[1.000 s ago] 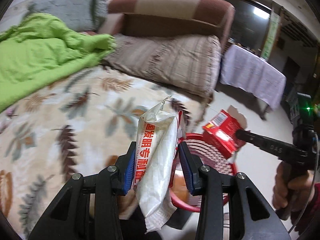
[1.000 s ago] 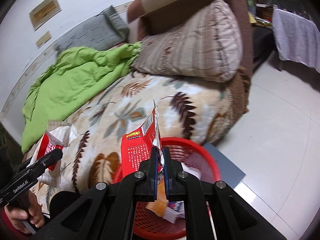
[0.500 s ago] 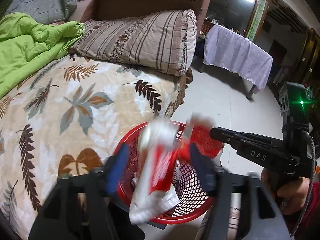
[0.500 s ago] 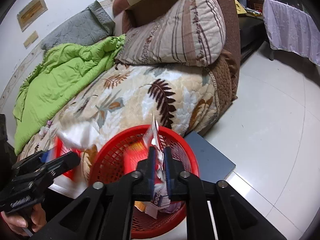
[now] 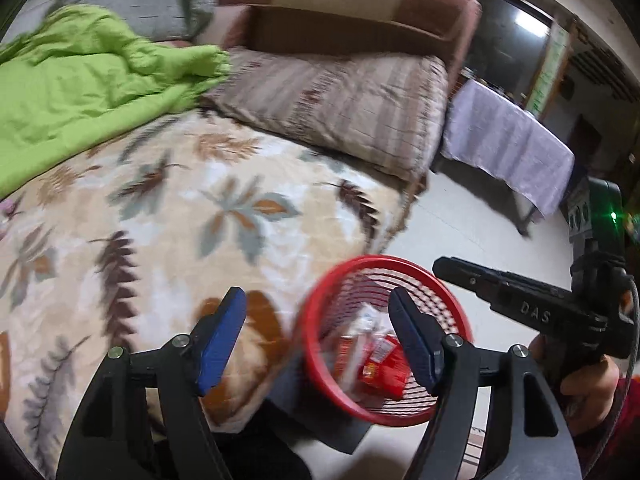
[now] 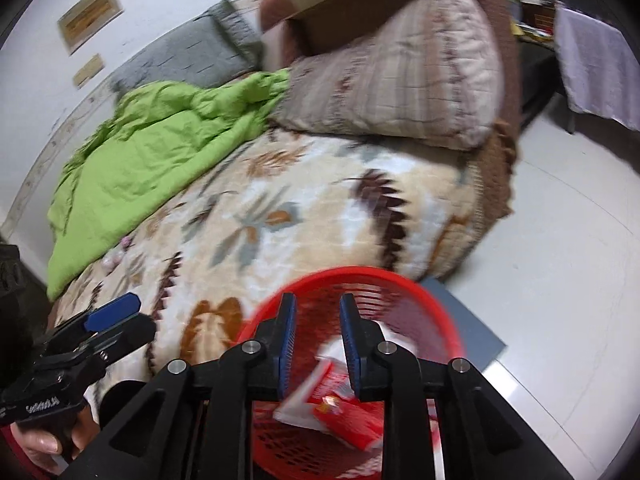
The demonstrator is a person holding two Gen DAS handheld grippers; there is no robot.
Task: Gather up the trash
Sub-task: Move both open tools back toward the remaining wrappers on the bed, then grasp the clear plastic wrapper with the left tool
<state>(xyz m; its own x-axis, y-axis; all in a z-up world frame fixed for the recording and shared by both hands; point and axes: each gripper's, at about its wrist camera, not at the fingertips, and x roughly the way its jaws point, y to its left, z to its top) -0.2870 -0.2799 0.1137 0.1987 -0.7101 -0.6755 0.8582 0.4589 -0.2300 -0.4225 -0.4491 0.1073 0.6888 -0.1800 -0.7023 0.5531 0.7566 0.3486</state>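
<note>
A red mesh basket [image 5: 316, 312] stands on the floor beside the bed, and it also shows in the right wrist view [image 6: 436, 300]. Red and white snack wrappers [image 5: 380, 360] lie inside it, seen too in the right wrist view [image 6: 344, 408]. My left gripper [image 5: 316, 336] is open and empty, over the basket's near-left rim. My right gripper [image 6: 318, 344] is open and empty above the basket. The right gripper also shows in the left wrist view [image 5: 520, 300], and the left gripper in the right wrist view [image 6: 108, 320].
The bed has a leaf-patterned blanket [image 5: 180, 220], a green quilt [image 5: 80, 80] and a striped pillow [image 5: 352, 96]. A brown headboard [image 5: 340, 4] stands behind. A cloth-covered table [image 5: 508, 148] stands on the white floor. A grey mat [image 6: 468, 320] lies under the basket.
Both grippers opened and let go of their wrappers, which dropped into the red basket. The left gripper moved back toward the bed.
</note>
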